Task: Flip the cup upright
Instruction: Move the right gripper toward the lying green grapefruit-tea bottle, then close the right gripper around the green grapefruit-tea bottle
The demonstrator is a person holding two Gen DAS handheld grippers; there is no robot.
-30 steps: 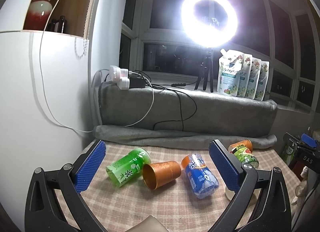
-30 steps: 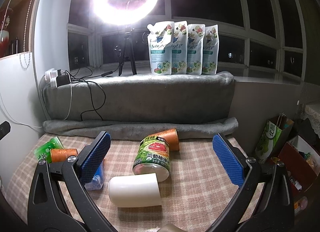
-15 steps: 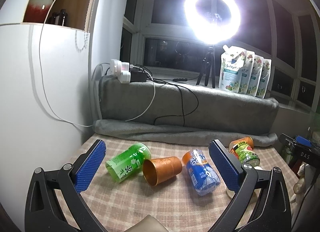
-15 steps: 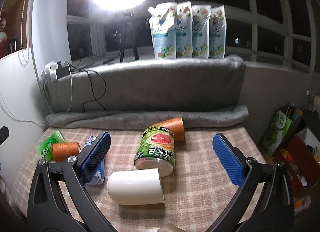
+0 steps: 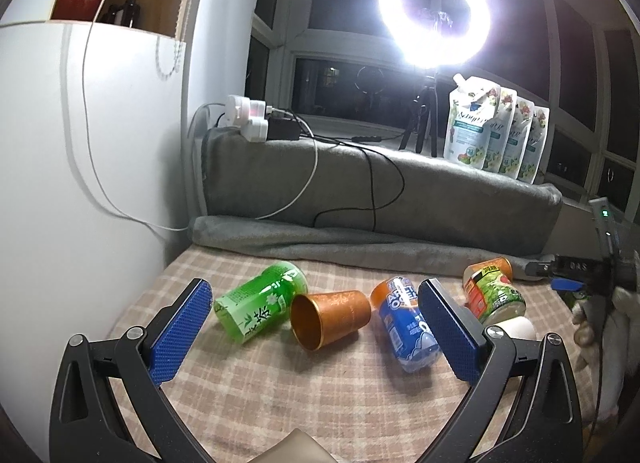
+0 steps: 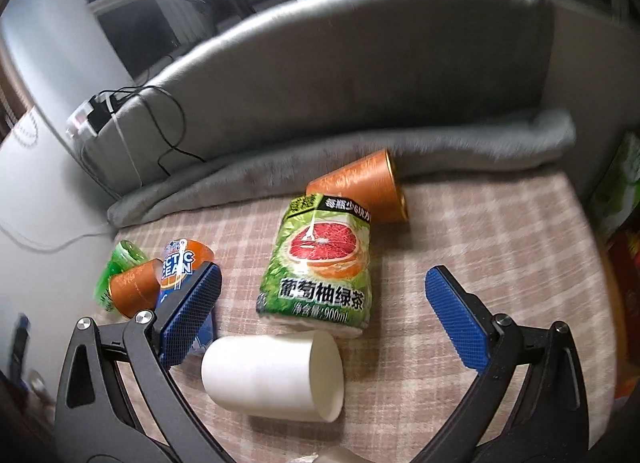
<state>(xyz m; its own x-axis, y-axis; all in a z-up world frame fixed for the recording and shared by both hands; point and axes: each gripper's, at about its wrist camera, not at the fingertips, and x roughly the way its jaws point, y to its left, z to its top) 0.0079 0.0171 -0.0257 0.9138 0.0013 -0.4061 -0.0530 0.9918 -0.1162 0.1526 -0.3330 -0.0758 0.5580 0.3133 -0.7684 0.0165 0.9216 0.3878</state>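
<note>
A white cup (image 6: 276, 379) lies on its side on the checked tablecloth, mouth to the right, just below and between my right gripper's fingers. My right gripper (image 6: 324, 327) is open and empty above it. A copper cup (image 5: 330, 317) lies on its side in front of my left gripper (image 5: 316, 337), mouth toward me; it also shows in the right wrist view (image 6: 134, 289). The left gripper is open and empty. A second copper cup (image 6: 360, 187) lies on its side at the back. In the left wrist view only the white cup's edge (image 5: 518, 329) shows behind the right finger.
Lying on the cloth: a green tea cup (image 5: 260, 307), a blue Arctic Ocean cup (image 5: 404, 327) and a grapefruit green tea cup (image 6: 320, 263). A grey blanket roll (image 5: 360, 239) bounds the back. A white wall (image 5: 80, 183) stands left. A ring light (image 5: 434, 19) and pouches (image 5: 496, 129) stand on the sill.
My right gripper has tilted down and moved closer over the white cup and grapefruit cup. My left gripper has shifted slightly; its view rose a little. No cup has moved.
</note>
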